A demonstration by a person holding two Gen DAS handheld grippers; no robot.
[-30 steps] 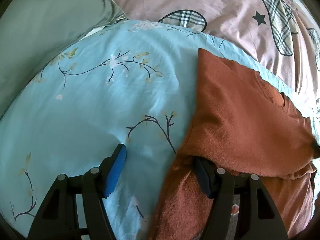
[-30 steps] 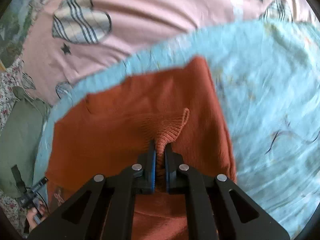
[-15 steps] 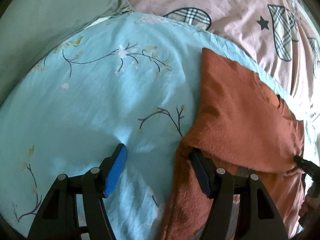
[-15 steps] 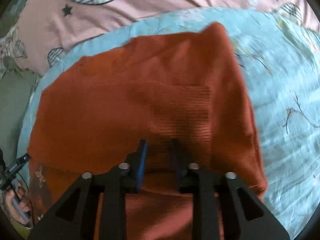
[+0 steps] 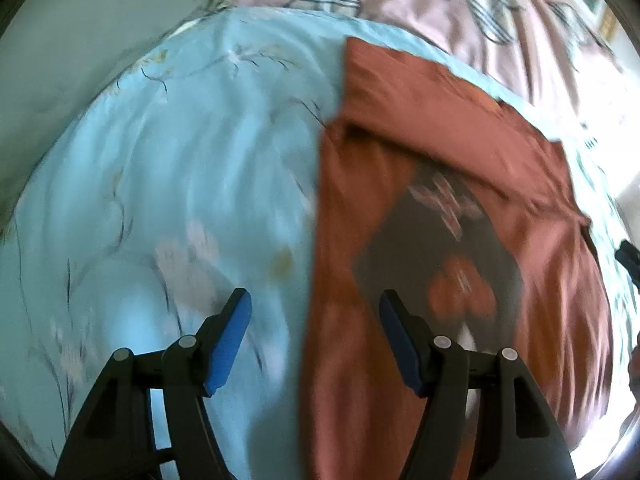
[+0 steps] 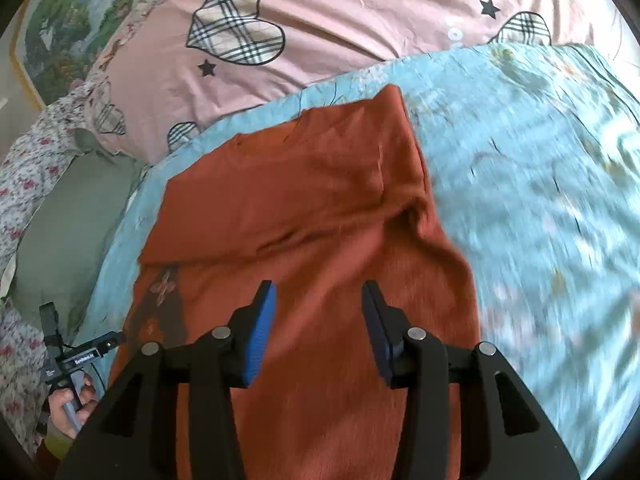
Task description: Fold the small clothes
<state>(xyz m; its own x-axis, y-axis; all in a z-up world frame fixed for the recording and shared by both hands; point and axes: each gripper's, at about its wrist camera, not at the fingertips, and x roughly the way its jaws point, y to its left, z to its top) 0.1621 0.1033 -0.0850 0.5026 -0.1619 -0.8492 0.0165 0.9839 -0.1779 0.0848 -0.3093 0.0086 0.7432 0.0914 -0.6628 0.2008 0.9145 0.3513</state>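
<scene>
A small rust-orange top [image 6: 304, 208] is lying on a light blue sheet [image 6: 540, 200] with thin branches and flowers printed on it. The top edge of the top is folded down over itself, so a thick band is lying across it. Below the fold, on one side, a dark patch with a picture [image 5: 444, 248] is showing, with pale shapes and an orange heart in it. That view is blurry, so the picture is hard to make out.

The right gripper [image 6: 318, 320] is hanging over the lower half of the top. Its jaws are opening, and nothing is pinched between them. The blue pads [image 6: 260, 336] are standing apart above the orange cloth.

The left gripper [image 5: 314, 336] is hanging over the edge of the top. Its jaws are standing wide apart and are holding nothing. One blue pad [image 5: 228, 340] is over the blue sheet, and the other is over the orange cloth. The edge of the top is running between them.

Behind the blue sheet, a pink blanket [image 6: 360, 20] with checked hearts and small black stars is lying. A grey-green pillow [image 6: 68, 232] is sitting beside the sheet. In the right wrist view, a hand [image 6: 70, 404] is holding the left gripper's handle near the bottom corner.
</scene>
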